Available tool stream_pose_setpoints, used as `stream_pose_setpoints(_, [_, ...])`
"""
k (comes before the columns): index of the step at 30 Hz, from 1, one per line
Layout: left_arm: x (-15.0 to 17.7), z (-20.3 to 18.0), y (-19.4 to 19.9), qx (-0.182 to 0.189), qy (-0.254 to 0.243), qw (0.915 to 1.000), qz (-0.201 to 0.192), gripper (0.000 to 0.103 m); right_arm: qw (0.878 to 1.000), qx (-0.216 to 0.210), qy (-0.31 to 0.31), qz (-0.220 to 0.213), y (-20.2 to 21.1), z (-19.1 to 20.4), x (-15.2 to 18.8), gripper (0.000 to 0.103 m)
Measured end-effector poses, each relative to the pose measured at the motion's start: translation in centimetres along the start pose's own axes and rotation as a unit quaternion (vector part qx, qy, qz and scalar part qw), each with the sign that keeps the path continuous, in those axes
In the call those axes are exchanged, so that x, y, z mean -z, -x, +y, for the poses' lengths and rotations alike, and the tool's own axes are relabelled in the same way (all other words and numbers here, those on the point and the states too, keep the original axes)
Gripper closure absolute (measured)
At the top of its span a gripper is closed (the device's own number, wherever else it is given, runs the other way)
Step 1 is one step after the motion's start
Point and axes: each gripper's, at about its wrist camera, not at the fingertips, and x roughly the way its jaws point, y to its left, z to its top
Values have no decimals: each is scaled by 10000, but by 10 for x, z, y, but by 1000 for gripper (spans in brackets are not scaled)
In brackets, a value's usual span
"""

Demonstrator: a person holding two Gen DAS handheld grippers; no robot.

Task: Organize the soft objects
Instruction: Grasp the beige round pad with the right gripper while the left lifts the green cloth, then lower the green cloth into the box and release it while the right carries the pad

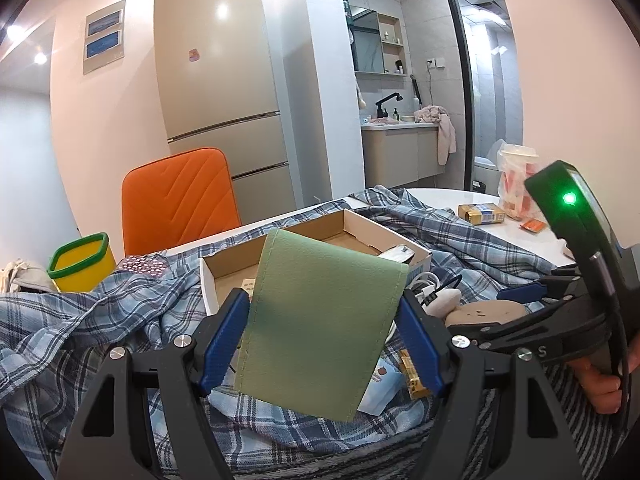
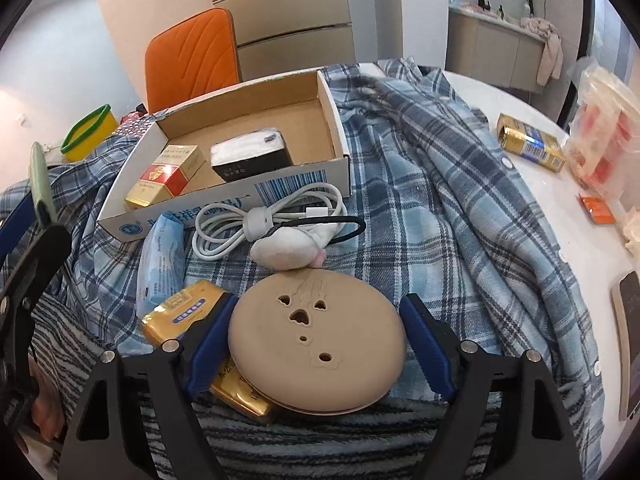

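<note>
White round table (image 2: 532,216), mostly covered by a rumpled blue plaid shirt (image 2: 432,184); a grey striped fuzzy cloth (image 2: 320,448) covers the near edge. On the bare right part of the tabletop: gold pack (image 2: 532,146), clear plastic bag with red-and-white contents (image 2: 600,136), small orange packet (image 2: 597,209), a dark-screened device (image 2: 632,344) at the far right edge. An open cardboard box (image 2: 280,184) sits on the shirt.

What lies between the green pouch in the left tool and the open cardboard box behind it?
Nothing visible blocks it. The left tool holds the green pouch lifted above the plaid shirt, and the cardboard box sits open just behind. Inside it, two packs occupy the near part; the far part is bare.
</note>
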Motion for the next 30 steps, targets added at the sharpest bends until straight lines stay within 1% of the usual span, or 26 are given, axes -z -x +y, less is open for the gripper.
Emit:
stream_pose_setpoints(4, [0,5,4,-85,89,9999,-108,30,9986,48,228,-471,17,10,3,19])
stream_pose_setpoints(11, [-1,8,12,-300,156,9990,-290,30,9928,-44,477,-1094,39,19,4,19])
stream_pose_setpoints(16, [-1,12,15,-460,243,9980,-353,30,9883,-92,620,-1388,49,25,6,19])
stream_pose_setpoints(19, [-4,14,22,-632,281,9963,-507,30,9851,-45,715,-1562,57,29,6,19])
stream_pose_setpoints(21, [-7,15,32,-885,324,9928,-734,30,9825,55,774,-1694,63,31,5,19])
stream_pose_setpoints(24, [-16,16,43,-1049,350,9890,-980,30,9776,99,900,-1901,76,37,-2,19])
stream_pose_setpoints(27, [-27,17,53,-1155,412,9851,-1204,30,9707,136,904,-2223,94,42,-14,19])
stream_pose_setpoints(30, [-38,15,59,-1243,422,9810,-1430,30,9542,211,973,-2821,118,50,-28,19])
